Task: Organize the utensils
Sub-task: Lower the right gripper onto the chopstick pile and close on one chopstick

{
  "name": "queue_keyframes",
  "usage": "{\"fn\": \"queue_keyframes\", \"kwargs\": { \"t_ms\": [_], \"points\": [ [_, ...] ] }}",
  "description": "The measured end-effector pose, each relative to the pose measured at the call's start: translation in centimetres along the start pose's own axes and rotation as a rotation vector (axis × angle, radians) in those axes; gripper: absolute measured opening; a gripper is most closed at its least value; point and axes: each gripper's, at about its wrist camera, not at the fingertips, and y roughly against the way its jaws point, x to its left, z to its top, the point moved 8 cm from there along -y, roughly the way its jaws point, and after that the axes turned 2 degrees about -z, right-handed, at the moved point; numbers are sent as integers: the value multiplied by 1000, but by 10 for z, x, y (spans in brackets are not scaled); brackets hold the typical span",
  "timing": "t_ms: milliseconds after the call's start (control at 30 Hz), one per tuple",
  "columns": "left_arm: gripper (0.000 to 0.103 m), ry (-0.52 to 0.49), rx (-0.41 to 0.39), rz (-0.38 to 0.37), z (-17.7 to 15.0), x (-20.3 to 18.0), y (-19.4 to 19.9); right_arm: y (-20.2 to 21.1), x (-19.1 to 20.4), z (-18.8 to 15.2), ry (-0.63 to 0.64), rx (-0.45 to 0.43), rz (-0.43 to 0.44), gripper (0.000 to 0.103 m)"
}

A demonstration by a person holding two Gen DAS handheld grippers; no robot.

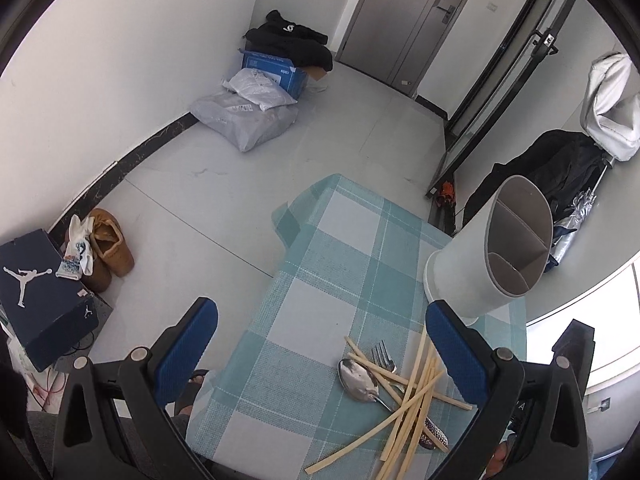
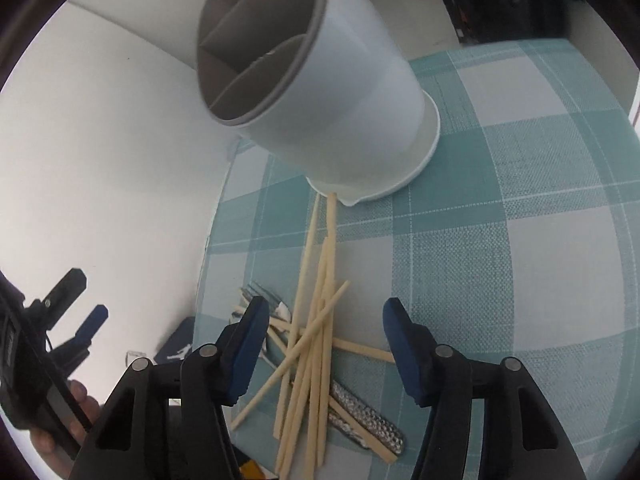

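Note:
A white utensil holder [image 1: 480, 256] with grey inner dividers stands on the teal checked tablecloth [image 1: 320, 280]; it fills the top of the right wrist view [image 2: 320, 80]. In front of it lies a loose pile of several pale chopsticks [image 1: 408, 400], a metal spoon [image 1: 360, 380] and a fork [image 1: 382, 354]. The chopsticks [image 2: 316, 340] cross over textured metal handles [image 2: 368, 420]. My left gripper [image 1: 320, 344] is open above the table's left part, beside the pile. My right gripper [image 2: 324, 340] is open right over the chopstick pile. Both are empty.
The table's edge drops to a grey tiled floor [image 1: 224, 168]. On the floor are a dark shoe box [image 1: 40, 296], brown shoes [image 1: 112, 252], bags and a blue box [image 1: 272, 68] by the wall. Coats [image 1: 560, 168] hang at the right.

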Motion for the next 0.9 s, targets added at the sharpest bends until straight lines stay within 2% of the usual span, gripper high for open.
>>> {"fn": "queue_keyframes", "kwargs": {
  "t_ms": [133,200,233,300,433,567,767,833,867,900],
  "points": [
    [102,16,26,14,2,7,-6,-11,-2,-1,-29,30,19,44],
    [102,22,46,9,2,9,-11,-16,-1,-4,-19,40,17,33],
    [102,27,54,6,2,9,-13,-17,-1,-5,-18,39,16,30],
    [102,40,74,12,2,11,-16,-19,-1,-6,-30,36,28,18],
    [102,71,120,0,-2,13,-23,-13,0,-6,-43,21,56,4],
    [102,85,147,11,-5,15,-27,4,0,0,-38,0,71,1],
    [102,115,171,11,-9,17,-30,3,3,-3,-38,43,63,5],
    [102,113,168,12,-9,17,-29,6,5,-9,-24,43,51,11],
    [102,111,163,14,-9,17,-29,8,4,-11,-16,35,28,20],
    [102,110,162,16,-9,17,-29,5,-5,5,-4,30,3,27]
  ]
}}
